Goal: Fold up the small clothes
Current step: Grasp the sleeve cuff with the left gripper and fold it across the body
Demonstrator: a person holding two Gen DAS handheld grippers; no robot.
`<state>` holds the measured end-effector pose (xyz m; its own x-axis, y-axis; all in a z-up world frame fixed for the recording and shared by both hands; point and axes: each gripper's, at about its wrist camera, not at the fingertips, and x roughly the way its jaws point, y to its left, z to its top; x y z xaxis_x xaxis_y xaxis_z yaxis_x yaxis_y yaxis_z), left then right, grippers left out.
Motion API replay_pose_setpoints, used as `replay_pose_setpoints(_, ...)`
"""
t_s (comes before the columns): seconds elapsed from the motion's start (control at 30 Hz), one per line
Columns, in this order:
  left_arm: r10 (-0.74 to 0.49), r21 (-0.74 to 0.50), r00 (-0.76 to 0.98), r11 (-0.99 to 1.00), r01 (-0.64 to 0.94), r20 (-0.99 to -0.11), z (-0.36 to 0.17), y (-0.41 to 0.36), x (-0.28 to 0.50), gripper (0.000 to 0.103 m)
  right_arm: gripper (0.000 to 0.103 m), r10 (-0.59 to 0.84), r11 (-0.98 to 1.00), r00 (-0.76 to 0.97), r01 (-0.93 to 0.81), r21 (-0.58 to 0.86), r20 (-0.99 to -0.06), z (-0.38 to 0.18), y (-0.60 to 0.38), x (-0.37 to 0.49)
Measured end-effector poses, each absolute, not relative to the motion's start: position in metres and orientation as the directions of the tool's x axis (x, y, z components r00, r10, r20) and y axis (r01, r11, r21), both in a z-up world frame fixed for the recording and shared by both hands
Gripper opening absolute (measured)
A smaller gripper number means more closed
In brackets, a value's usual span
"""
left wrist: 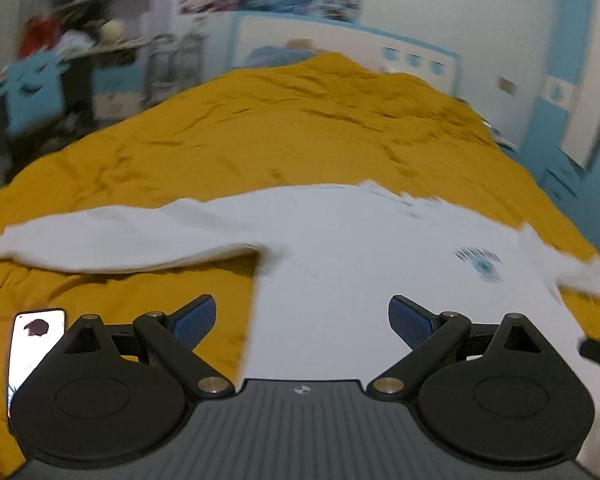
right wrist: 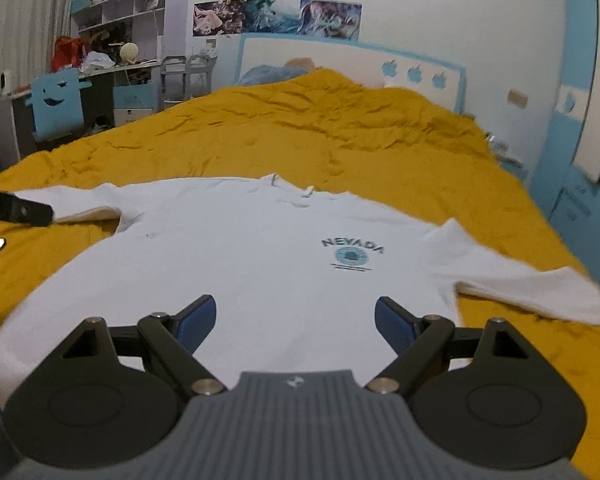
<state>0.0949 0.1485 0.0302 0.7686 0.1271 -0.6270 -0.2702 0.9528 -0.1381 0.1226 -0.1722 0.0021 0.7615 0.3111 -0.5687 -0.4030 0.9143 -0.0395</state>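
White long-sleeved shirt (right wrist: pixel 260 256) lies flat, unfolded, print up; sleeves spread sideways.

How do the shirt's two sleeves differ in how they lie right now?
The left sleeve runs almost straight out sideways from the shirt; the right sleeve angles outward and toward the hem. In the right wrist view the left gripper's finger overlaps the left sleeve's cuff end, while the right sleeve is fully exposed. Both are long, white, unfolded and flat on the mustard bedspread.

White t-shirt (right wrist: pixel 240 264), teal chest print (right wrist: pixel 352 255); mustard bedspread (right wrist: pixel 300 128).
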Motion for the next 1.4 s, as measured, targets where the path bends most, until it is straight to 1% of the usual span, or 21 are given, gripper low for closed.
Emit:
replay_pose_setpoints(0.07,0.169,-0.162,0.753,0.925,-0.344,-0.636,0.029,0.181,0.107,0.103,0.082,0.312,0.925,0.757,-0.381,0.001,-0.575,-0.002,-0.172,0.145)
replay_pose_setpoints(0.27,0.353,-0.204,0.674,0.772,-0.602,-0.649,0.012,0.287,0.127,0.103,0.082,0.286,0.939,0.761,-0.344,0.012,-0.583,-0.016,-0.164,0.196)
replay_pose_setpoints(0.4,0.493,-0.165,0.542,0.617,-0.769,-0.680,-0.009,0.354,0.129,0.103,0.082,0.270,0.946,0.751,-0.323,0.021,-0.603,-0.027,-0.161,0.226)
replay_pose_setpoints(0.47,0.518,-0.186,0.498,0.540,-0.821,-0.696,-0.019,0.385,0.125,0.103,0.082,0.268,0.948,0.741,-0.317,0.032,-0.615,-0.035,-0.159,0.238)
replay_pose_setpoints(0.57,0.516,-0.277,0.498,0.448,-0.850,-0.697,-0.031,0.420,0.116,0.103,0.082,0.279,0.945,0.719,-0.322,0.050,-0.637,-0.047,-0.154,0.255)
replay_pose_setpoints(0.63,0.518,-0.290,0.461,0.379,-0.879,-0.720,-0.039,0.435,0.114,0.103,0.082,0.285,0.941,0.703,-0.334,0.051,-0.651,-0.055,-0.147,0.265)
replay_pose_setpoints(0.7,0.527,-0.302,0.452,0.349,-0.887,-0.720,-0.044,0.447,0.110,0.103,0.082,0.291,0.937,0.695,-0.345,0.050,-0.657,-0.059,-0.140,0.275)
replay_pose_setpoints(0.77,0.537,-0.308,0.451,0.338,-0.889,-0.713,-0.049,0.453,0.109,0.087,0.082,0.299,0.934,0.691,-0.354,0.053,-0.659,-0.062,-0.132,0.283)
replay_pose_setpoints(0.8,0.535,-0.308,0.451,0.337,-0.889,-0.714,-0.051,0.458,0.111,0.070,0.082,0.302,0.932,0.688,-0.358,0.054,-0.659,-0.063,-0.128,0.288)
replay_pose_setpoints(0.83,0.528,-0.314,0.457,0.342,-0.886,-0.716,-0.053,0.461,0.113,0.057,0.082,0.301,0.932,0.689,-0.360,0.049,-0.660,-0.064,-0.125,0.290)
replay_pose_setpoints(0.87,0.525,-0.324,0.466,0.342,-0.882,-0.712,-0.054,0.463,0.115,0.051,0.082,0.294,0.933,0.689,-0.359,0.041,-0.662,-0.065,-0.121,0.294)
replay_pose_setpoints(0.9,0.525,-0.338,0.479,0.346,-0.875,-0.704,-0.054,0.466,0.115,0.038,0.082,0.287,0.934,0.691,-0.357,0.032,-0.663,-0.065,-0.119,0.295)
replay_pose_setpoints(0.93,0.523,-0.353,0.499,0.358,-0.864,-0.691,-0.054,0.470,0.116,0.023,0.082,0.283,0.934,0.694,-0.356,0.025,-0.662,-0.066,-0.117,0.296)
replay_pose_setpoints(0.97,0.522,-0.364,0.519,0.375,-0.853,-0.677,-0.051,0.469,0.116,0.017,0.082,0.282,0.934,0.697,-0.357,0.023,-0.660,-0.066,-0.115,0.298)
replay_pose_setpoints(1.03,0.515,-0.394,0.586,0.440,-0.807,-0.626,-0.041,0.461,0.117,0.011,0.082,0.293,0.931,0.695,-0.364,0.030,-0.657,-0.066,-0.114,0.296)
replay_pose_setpoints(1.17,0.521,-0.364,0.674,0.579,-0.730,-0.523,-0.001,0.426,0.134,0.011,0.079,0.304,0.924,0.696,-0.382,0.024,-0.650,-0.063,-0.112,0.291)
replay_pose_setpoints(1.23,0.498,-0.337,0.724,0.658,-0.674,-0.477,0.023,0.400,0.146,0.010,0.068,0.305,0.923,0.699,-0.385,0.018,-0.647,-0.061,-0.111,0.288)
replay_pose_setpoints(1.27,0.489,-0.318,0.745,0.692,-0.648,-0.454,0.035,0.384,0.151,0.010,0.066,0.308,0.922,0.699,-0.387,0.021,-0.646,-0.060,-0.111,0.286)
replay_pose_setpoints(1.3,0.469,-0.308,0.771,0.726,-0.614,-0.431,0.044,0.369,0.155,0.010,0.061,0.313,0.920,0.698,-0.391,0.024,-0.644,-0.059,-0.112,0.285)
replay_pose_setpoints(1.33,0.433,-0.300,0.804,0.768,-0.566,-0.408,0.056,0.350,0.163,0.010,0.055,0.318,0.918,0.697,-0.396,0.024,-0.642,-0.058,-0.112,0.283)
replay_pose_setpoints(1.4,0.370,-0.257,0.844,0.836,-0.484,-0.388,0.072,0.312,0.178,0.010,0.047,0.325,0.912,0.696,-0.409,0.019,-0.640,-0.055,-0.113,0.281)
